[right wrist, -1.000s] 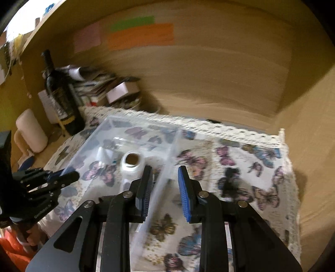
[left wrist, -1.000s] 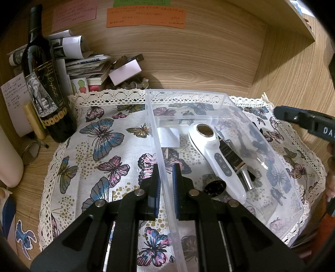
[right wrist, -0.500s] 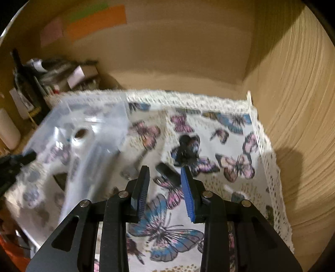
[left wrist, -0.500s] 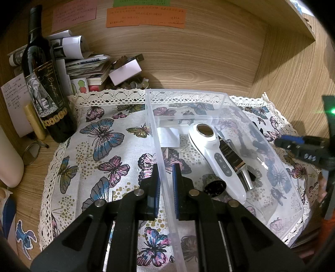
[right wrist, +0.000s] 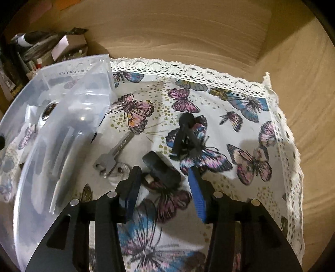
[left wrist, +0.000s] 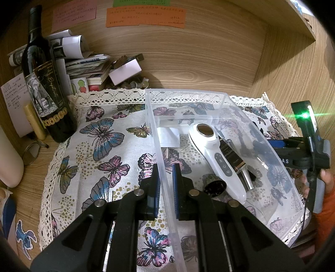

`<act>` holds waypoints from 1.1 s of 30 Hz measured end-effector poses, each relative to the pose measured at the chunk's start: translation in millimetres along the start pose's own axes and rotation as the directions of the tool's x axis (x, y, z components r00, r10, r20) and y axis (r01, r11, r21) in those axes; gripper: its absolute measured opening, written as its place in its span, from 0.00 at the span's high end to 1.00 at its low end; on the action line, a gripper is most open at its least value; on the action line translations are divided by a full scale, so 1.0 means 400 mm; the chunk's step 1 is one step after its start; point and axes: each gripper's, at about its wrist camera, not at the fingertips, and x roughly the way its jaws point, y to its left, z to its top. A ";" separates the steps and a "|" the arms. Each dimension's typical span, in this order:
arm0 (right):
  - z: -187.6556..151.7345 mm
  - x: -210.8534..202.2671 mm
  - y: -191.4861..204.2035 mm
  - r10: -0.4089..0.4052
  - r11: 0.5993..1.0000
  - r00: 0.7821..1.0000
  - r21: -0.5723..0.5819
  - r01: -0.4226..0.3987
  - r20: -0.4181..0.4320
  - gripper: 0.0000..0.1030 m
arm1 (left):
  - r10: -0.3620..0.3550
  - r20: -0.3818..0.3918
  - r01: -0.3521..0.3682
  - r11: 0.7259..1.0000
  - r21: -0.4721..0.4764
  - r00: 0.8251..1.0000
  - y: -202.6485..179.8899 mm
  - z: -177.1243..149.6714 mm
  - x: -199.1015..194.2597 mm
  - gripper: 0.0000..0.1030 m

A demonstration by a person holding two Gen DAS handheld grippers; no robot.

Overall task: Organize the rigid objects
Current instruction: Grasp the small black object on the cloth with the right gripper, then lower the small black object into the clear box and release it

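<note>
Right wrist view: your right tongs (right wrist: 164,189) are spread over the black object (right wrist: 161,170) — long axis diagonal; left tongs (left wrist: 165,188) pinch the bin wall (left wrist: 161,159).

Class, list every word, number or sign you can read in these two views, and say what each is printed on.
"AS": white letters on the right gripper, left wrist view; rest hidden.
Label on the wine bottle: too small to read.
Handwriting on the orange note and pink note: illegible.
Right wrist view: no text.
</note>
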 end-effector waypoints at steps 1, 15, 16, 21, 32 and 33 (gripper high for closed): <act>0.001 0.004 -0.003 0.005 1.000 1.000 0.008 -0.005 0.005 0.59 | 0.000 -0.001 0.000 1.000 0.001 1.000 0.001 0.000 0.000 0.91; -0.004 -0.087 0.015 0.041 0.999 0.995 0.013 -0.042 0.090 0.82 | 0.000 -0.004 0.000 1.000 0.003 1.000 0.006 -0.002 0.006 0.91; 0.000 -0.101 0.020 0.043 0.999 0.993 0.007 -0.044 0.107 0.82 | 0.000 -0.004 0.000 1.000 0.003 1.000 0.005 -0.002 0.006 0.91; 0.029 -0.187 0.062 0.078 0.997 0.976 -0.041 -0.071 0.202 0.82 | 0.001 -0.003 -0.001 1.000 0.003 1.000 0.006 -0.001 0.006 0.91; 0.066 -0.231 0.217 0.196 0.968 0.948 -0.201 -0.147 0.251 0.82 | 0.000 -0.003 0.000 1.000 0.004 1.000 0.008 0.000 0.007 0.91; 0.065 -0.224 0.225 0.201 0.967 0.949 -0.207 -0.152 0.242 0.82 | -0.001 -0.003 0.001 1.000 0.004 1.000 0.008 0.000 0.007 0.91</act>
